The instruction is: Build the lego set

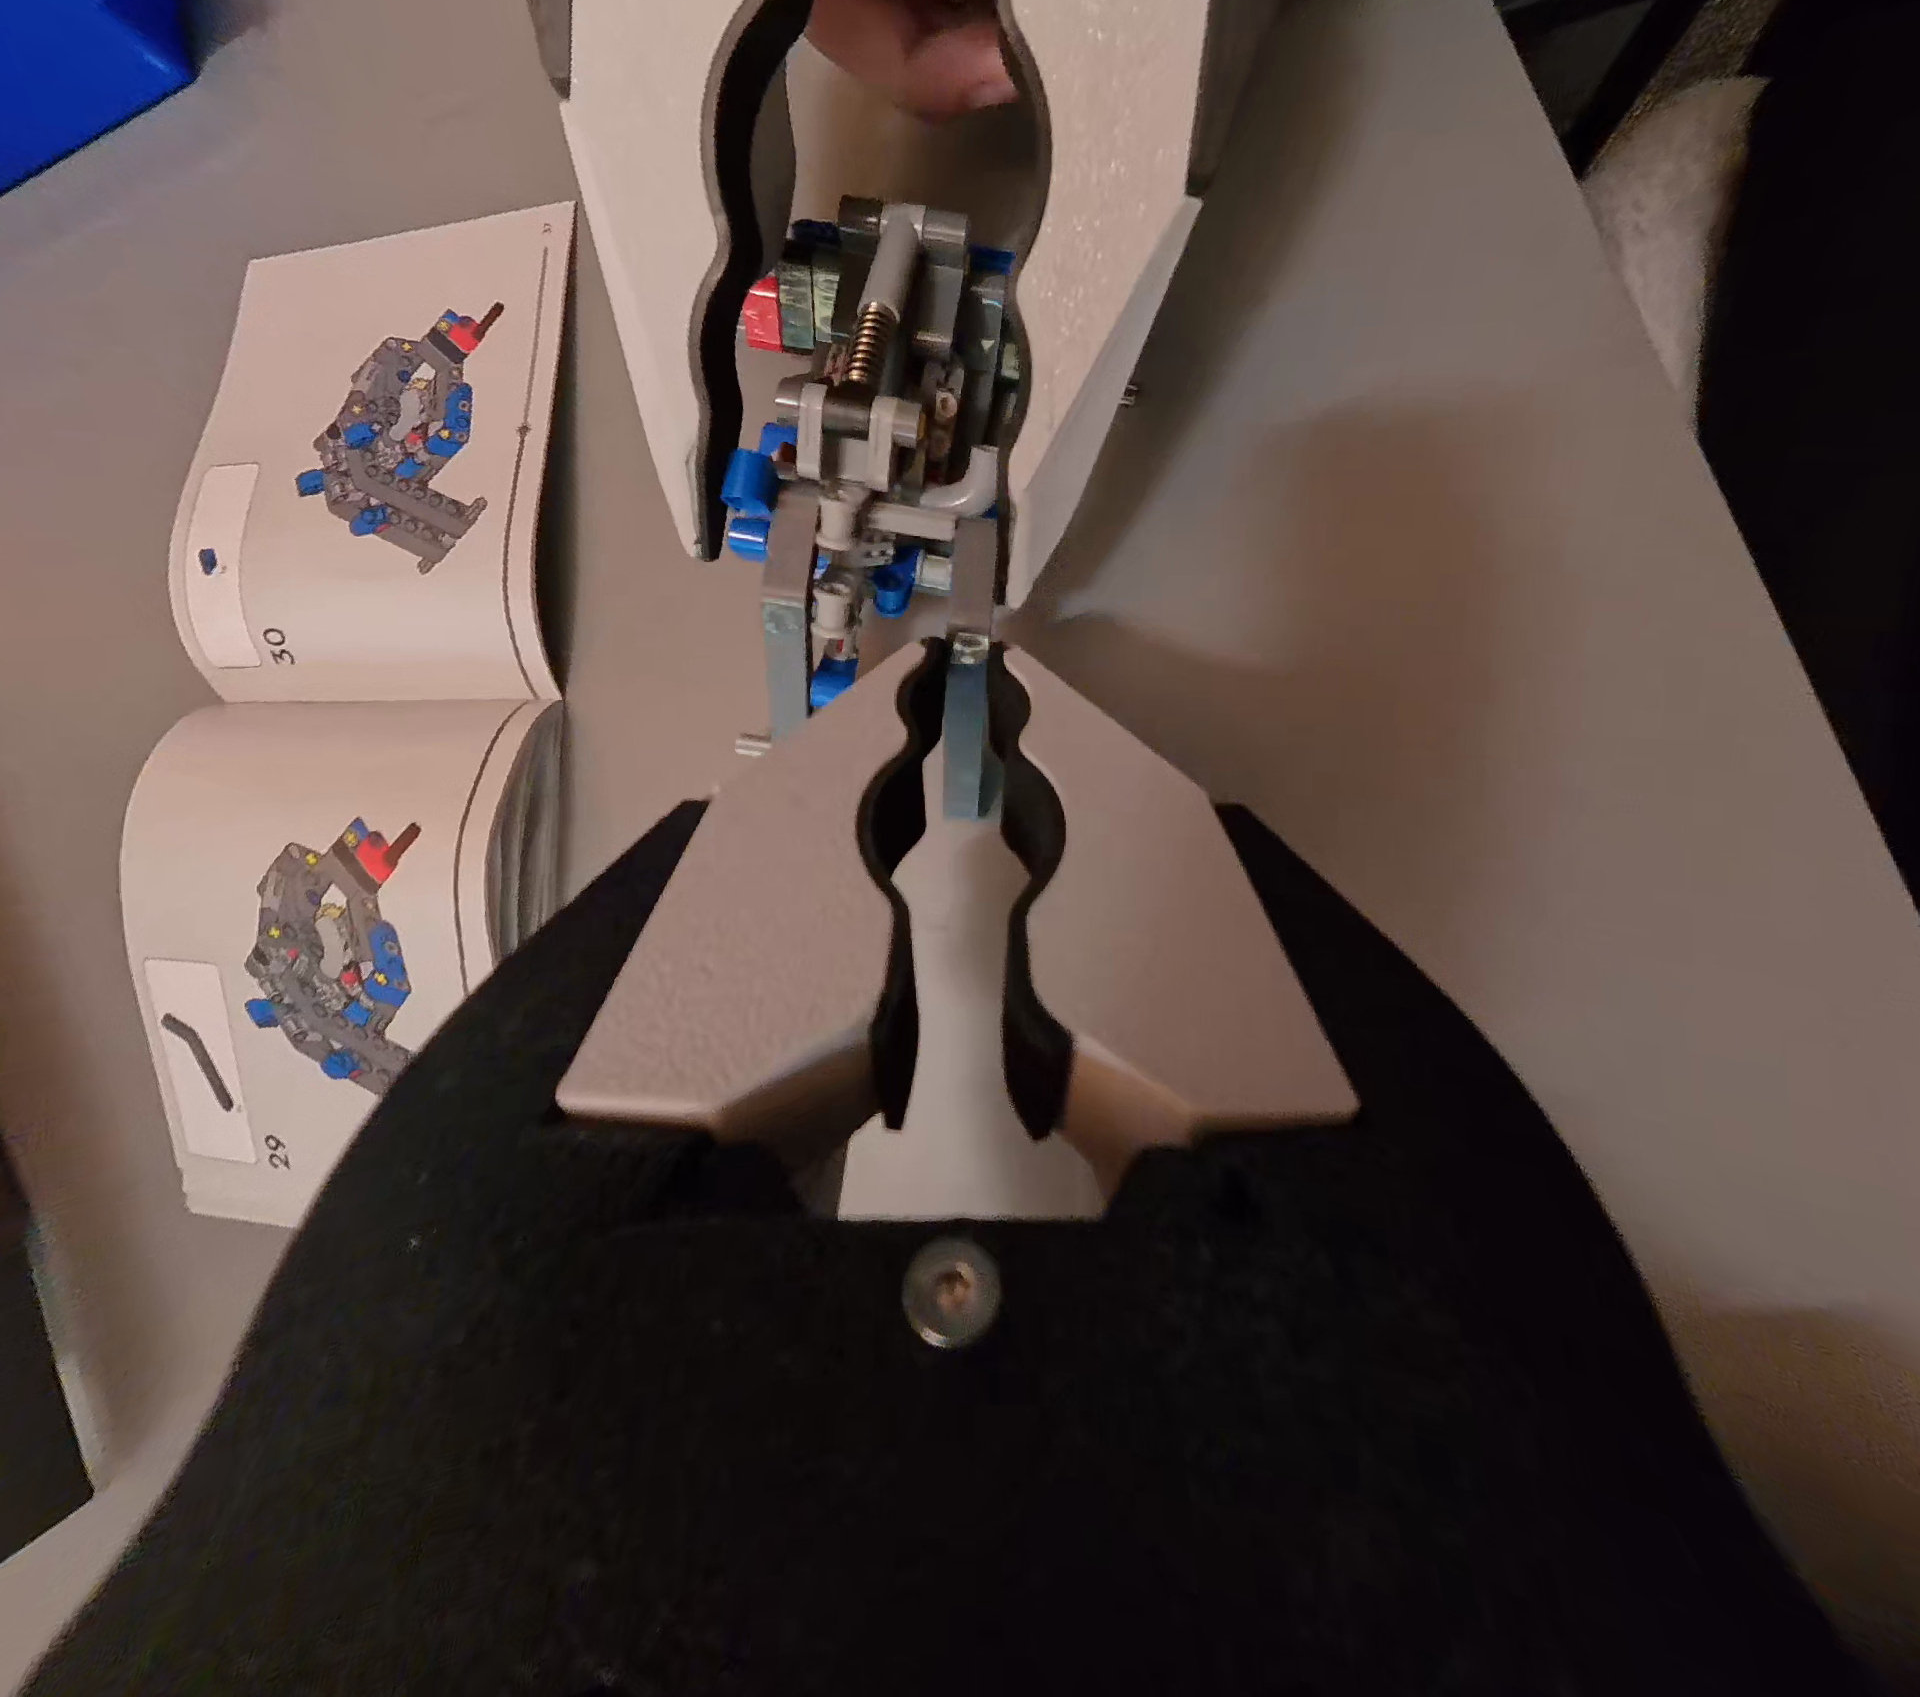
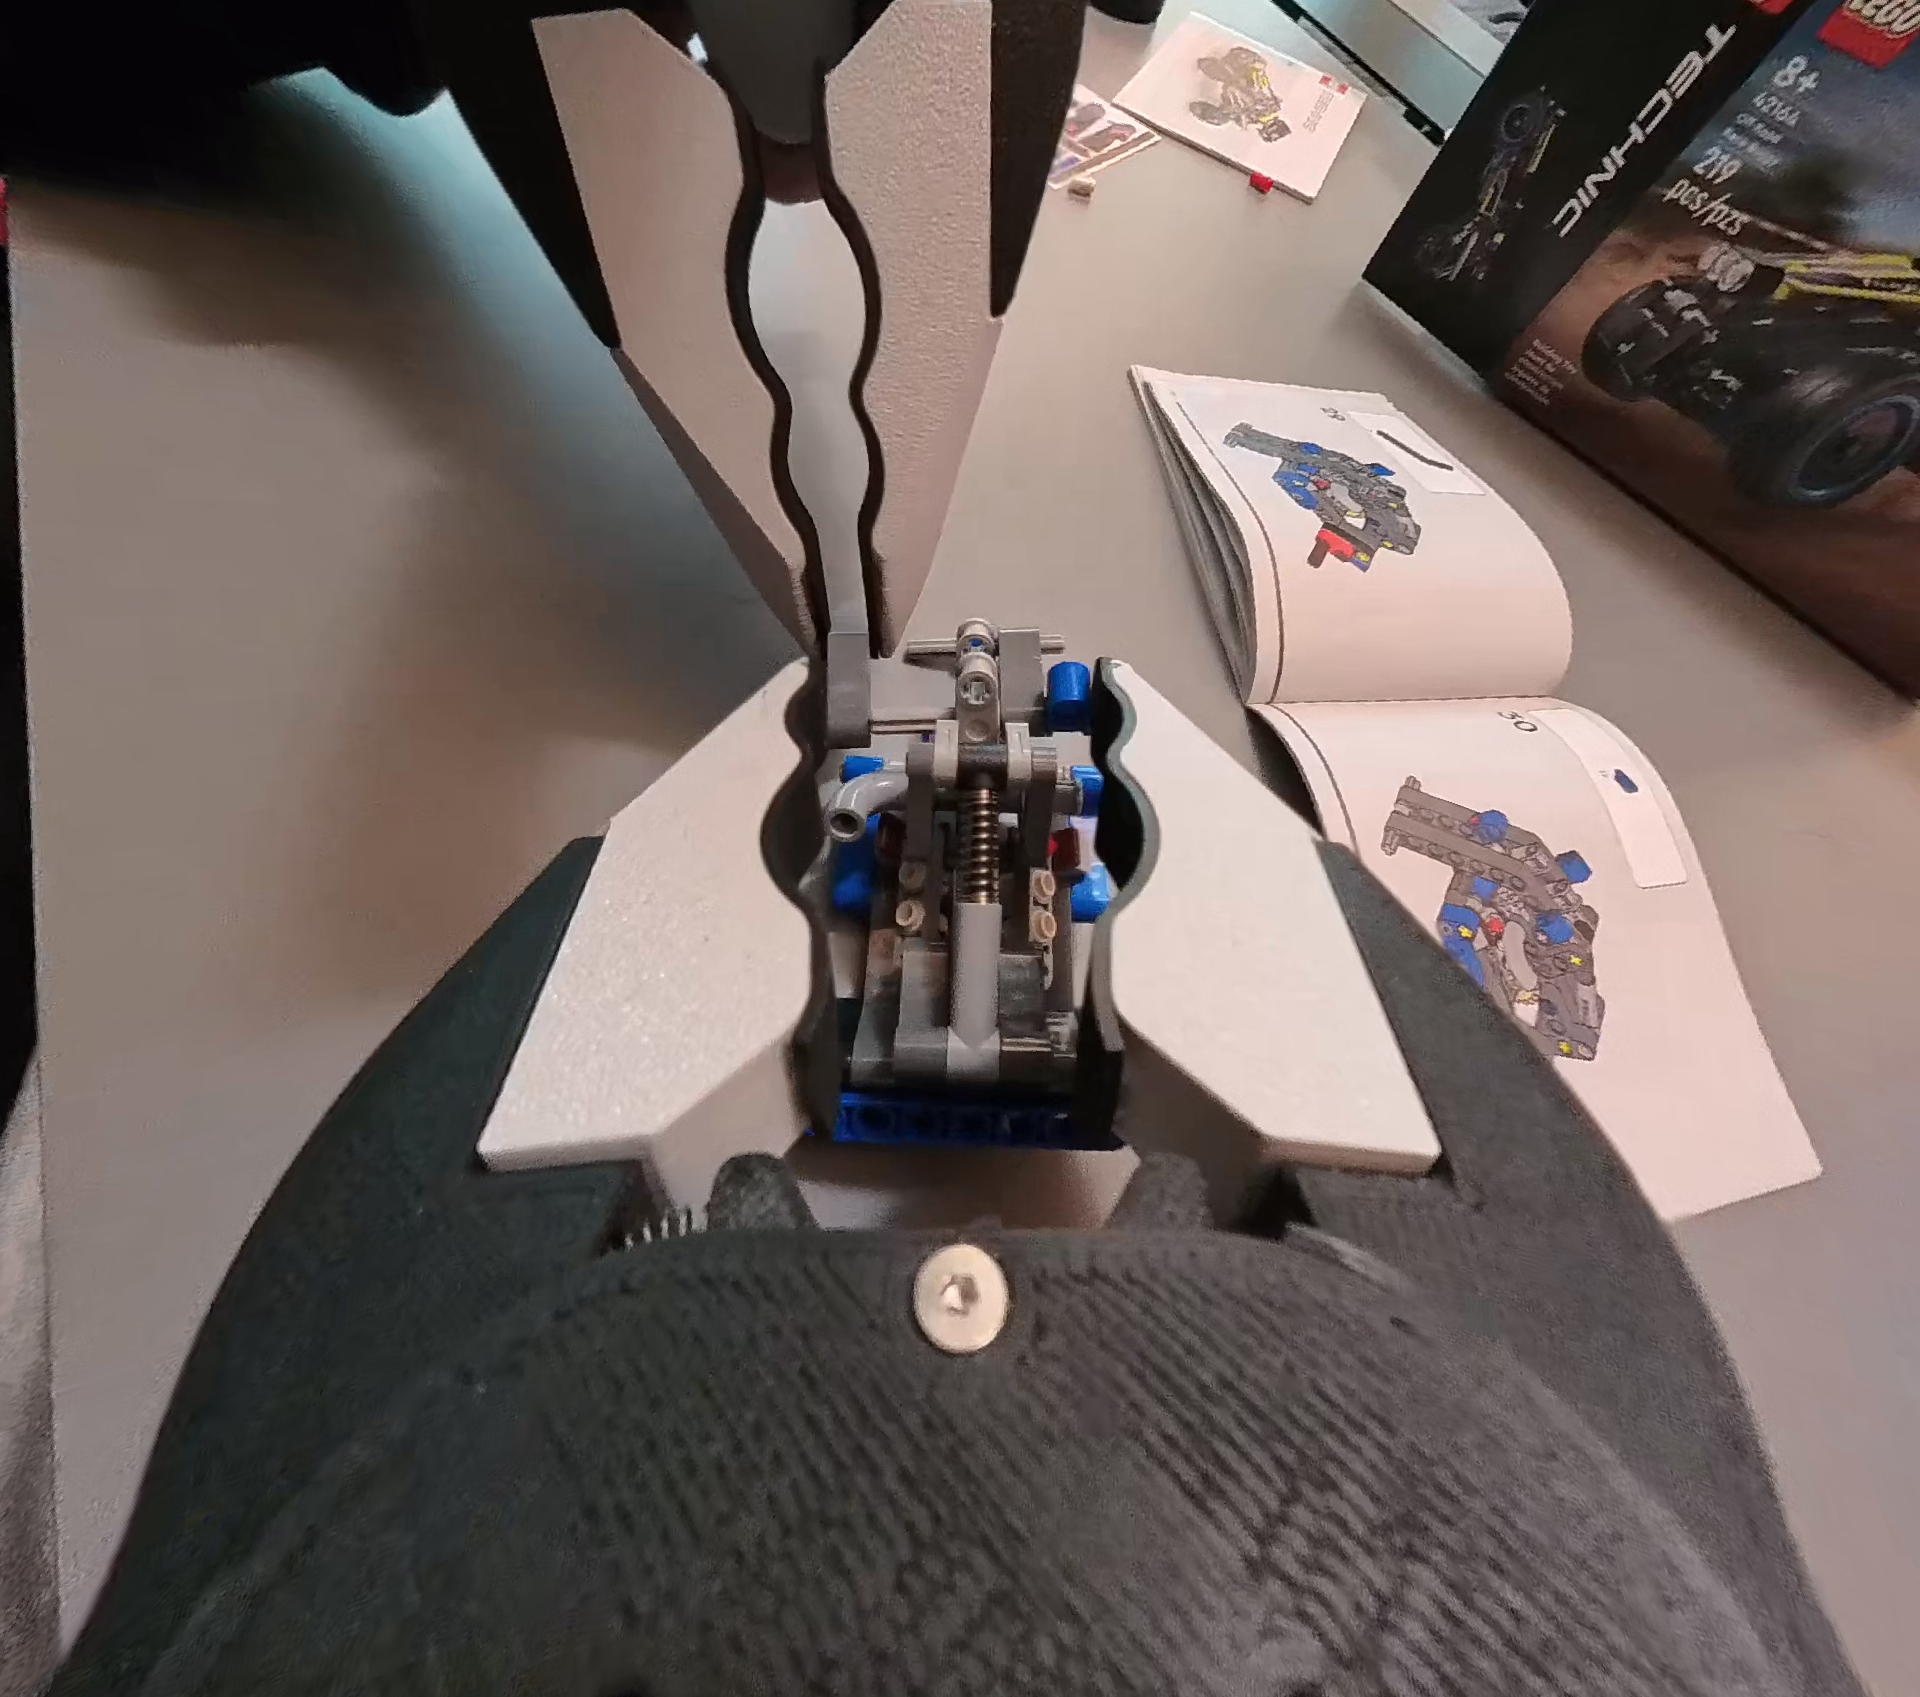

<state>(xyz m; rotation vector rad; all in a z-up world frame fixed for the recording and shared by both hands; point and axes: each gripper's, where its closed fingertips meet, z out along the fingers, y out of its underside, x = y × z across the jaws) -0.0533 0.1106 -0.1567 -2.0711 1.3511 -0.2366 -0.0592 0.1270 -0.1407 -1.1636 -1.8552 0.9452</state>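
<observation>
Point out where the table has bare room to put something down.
Bare table lies on the side of the model away from the open booklet. Across it, the booklet, box and leaflet crowd the surface; only narrow strips separate them.

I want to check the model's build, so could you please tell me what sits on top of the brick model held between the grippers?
On top of the brick model sits a grey shock strut with a coiled metal spring and a curved grey tube. The right gripper covers its sides, and its underside cannot be seen.

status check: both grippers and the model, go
Left gripper shut on a grey beam of the brick model. Right gripper clamps the model body. Open booklet beside, box behind; nothing between.
</observation>
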